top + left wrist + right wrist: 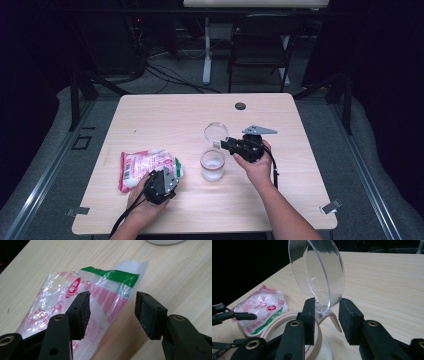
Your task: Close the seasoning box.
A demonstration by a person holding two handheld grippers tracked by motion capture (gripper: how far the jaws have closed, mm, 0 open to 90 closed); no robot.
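The left claw (112,312) hides the bag's (75,300) near end.

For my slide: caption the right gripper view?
Right gripper jaws straddle the jar's flipped-up clear round lid.

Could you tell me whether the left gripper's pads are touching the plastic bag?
Apart: the left gripper view shows the left gripper open, both pads clear of the plastic bag.
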